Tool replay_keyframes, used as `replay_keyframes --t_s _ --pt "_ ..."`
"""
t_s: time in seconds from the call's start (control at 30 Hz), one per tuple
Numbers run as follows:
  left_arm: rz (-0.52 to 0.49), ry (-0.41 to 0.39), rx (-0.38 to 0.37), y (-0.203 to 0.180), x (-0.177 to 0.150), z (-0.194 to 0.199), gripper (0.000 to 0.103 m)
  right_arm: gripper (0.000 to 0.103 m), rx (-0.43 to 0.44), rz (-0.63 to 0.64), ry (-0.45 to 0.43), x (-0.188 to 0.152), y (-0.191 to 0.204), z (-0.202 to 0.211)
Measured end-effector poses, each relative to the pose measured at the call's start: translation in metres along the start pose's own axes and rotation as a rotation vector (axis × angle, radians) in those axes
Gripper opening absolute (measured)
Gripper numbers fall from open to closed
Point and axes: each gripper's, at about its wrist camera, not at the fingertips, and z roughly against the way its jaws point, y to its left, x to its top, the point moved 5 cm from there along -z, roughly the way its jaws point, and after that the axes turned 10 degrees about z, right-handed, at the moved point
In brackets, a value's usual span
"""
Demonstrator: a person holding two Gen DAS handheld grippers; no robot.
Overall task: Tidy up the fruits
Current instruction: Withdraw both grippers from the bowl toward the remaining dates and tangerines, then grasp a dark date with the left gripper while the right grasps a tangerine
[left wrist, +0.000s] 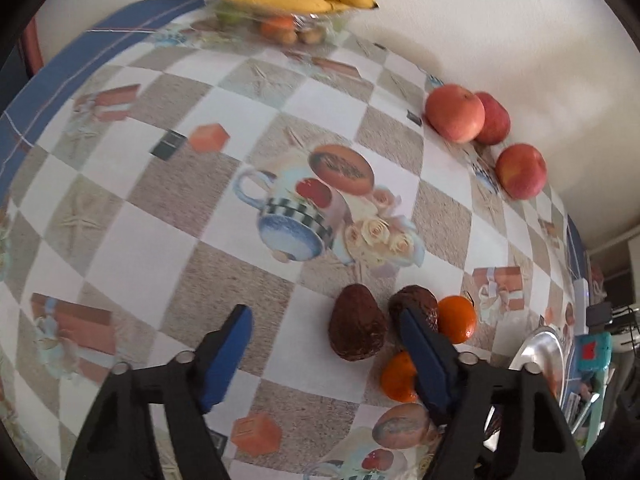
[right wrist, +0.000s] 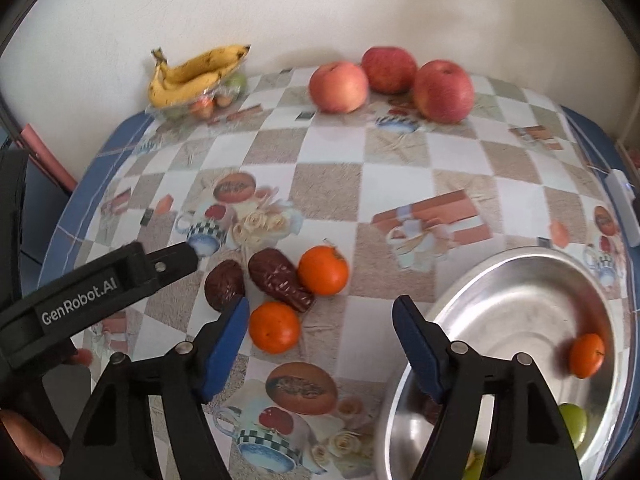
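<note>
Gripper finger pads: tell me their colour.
Blue pads on black arms, clearest in the right wrist view.

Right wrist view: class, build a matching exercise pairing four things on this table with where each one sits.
Things:
1. bananas
2. apples
3. avocados
4. metal bowl

Places:
A. mid-table beside two oranges
B. near right, holding one orange
C. on the clear dish at far left
D. along the far wall

Pairs: 1-C, 2-D, 3-A, 4-B

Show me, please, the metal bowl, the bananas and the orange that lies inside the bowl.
metal bowl (right wrist: 516, 280): right wrist view, on its bare inner wall.
bananas (right wrist: 192, 76): right wrist view, middle of the bunch.
orange in the bowl (right wrist: 587, 355): right wrist view, centre of its skin.
</note>
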Motion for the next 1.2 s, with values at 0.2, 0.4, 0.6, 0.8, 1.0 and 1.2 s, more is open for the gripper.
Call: replay_keyframes --t_s 0.2,0.4,0.6,0.8,1.0,1.2 --pt "-0.029 0.023 -0.018 -0.01 -0.003 -0.007 0.051 0.06 0.037 -0.003 0.057 -0.005 0.011 -0.022" --pt "-0.027 0.055 -0.043 -0.012 -0.007 -0.013 0.036 0.052 0.064 0.008 0.087 -0.01 0.02 -0.033" --pt "0.002 0.053 -0.013 -0.005 -0.006 -0.007 0.036 0.037 0.093 0.024 0.083 -0.009 0.028 -0.032" --pt "0.058 0.048 0.008 0.009 -0.003 0.0 0.036 0.036 0.087 0.002 0.073 -0.009 0.02 -0.027" --pt "0.078 0.025 -0.015 0.011 -0.002 0.015 0.036 0.036 0.058 -0.069 0.051 -0.01 -0.006 -0.011" --pt "0.059 0.019 -0.05 -0.002 -0.005 0.026 0.036 0.036 0.014 -0.118 0.002 -0.009 -0.031 0.013"
